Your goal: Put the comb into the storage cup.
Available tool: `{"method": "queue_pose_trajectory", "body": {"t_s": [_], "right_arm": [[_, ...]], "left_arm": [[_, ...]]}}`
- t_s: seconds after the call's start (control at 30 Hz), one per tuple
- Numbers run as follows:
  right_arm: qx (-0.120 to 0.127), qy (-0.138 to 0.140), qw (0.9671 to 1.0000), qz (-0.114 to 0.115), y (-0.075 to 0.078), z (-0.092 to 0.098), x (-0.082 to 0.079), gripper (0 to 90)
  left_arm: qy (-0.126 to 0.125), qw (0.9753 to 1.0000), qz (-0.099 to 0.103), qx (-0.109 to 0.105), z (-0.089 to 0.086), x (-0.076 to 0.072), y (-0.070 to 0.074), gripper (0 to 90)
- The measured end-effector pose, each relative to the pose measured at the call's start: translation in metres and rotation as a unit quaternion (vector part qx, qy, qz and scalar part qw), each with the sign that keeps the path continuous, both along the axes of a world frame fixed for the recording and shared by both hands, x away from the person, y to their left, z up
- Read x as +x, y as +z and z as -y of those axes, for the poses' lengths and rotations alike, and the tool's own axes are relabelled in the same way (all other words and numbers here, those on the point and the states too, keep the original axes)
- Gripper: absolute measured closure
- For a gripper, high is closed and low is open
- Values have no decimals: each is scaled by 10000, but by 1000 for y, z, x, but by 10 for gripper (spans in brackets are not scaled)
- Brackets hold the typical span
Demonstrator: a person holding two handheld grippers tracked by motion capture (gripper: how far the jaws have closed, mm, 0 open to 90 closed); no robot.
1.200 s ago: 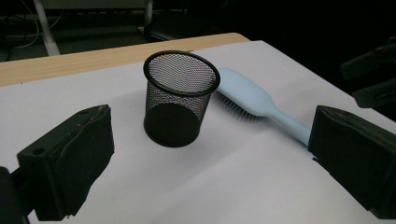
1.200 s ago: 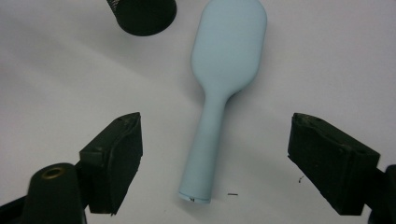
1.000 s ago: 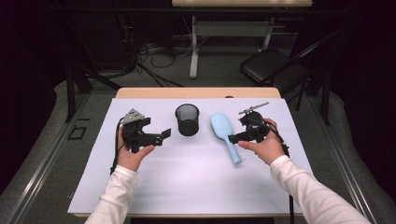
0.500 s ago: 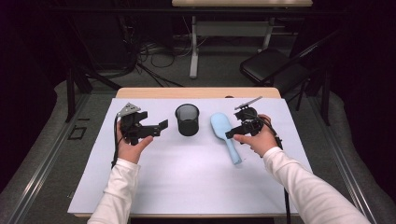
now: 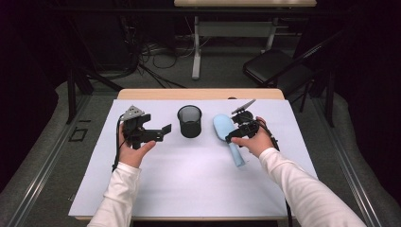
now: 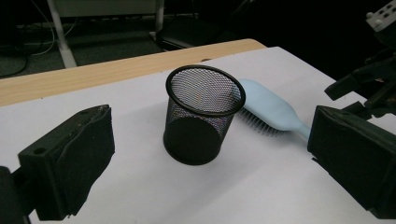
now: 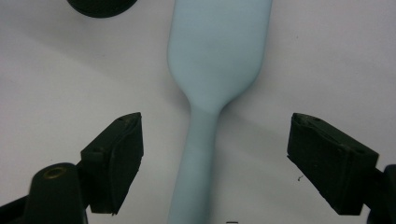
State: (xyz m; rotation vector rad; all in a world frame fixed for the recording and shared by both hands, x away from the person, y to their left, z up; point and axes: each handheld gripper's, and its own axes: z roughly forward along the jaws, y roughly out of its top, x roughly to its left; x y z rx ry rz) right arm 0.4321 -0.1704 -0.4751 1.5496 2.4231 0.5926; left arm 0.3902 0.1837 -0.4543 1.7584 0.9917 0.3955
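While both grippers gape empty, the right gripper (image 7: 215,163) straddles the brush (image 7: 212,70) beside the cup (image 5: 189,121)

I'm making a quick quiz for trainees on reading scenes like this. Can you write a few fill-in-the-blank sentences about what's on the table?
1. The brush lying on the white sheet is light ____ in colour.
2. The black mesh cup stands ____, its opening facing up.
3. The right gripper has its jaws ____, one on each side of the brush's handle.
4. The left gripper points toward the ____.

Missing words: blue; upright; open; cup
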Motion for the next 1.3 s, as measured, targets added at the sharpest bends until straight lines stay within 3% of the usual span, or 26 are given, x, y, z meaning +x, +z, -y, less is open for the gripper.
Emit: {"method": "queue_pose_trajectory", "body": {"t_s": [0.43, 0.87, 1.13, 1.3], "right_arm": [[-257, -75, 9983, -513, -14, -9, 16, 244], [-398, -263, 9978, -470, -22, -15, 21, 292], [-323, -339, 9978, -462, -23, -18, 22, 324], [-357, -439, 9967, -576, -24, -20, 22, 332]], "left_arm": [[-55, 10000, -4, -12, 0, -1, 0, 9], [-47, 10000, -31, 54, 0, -3, -1, 10], [-29, 10000, -38, 24, -2, -4, -1, 13], [-21, 10000, -49, 10, -2, -3, -2, 13]]}}
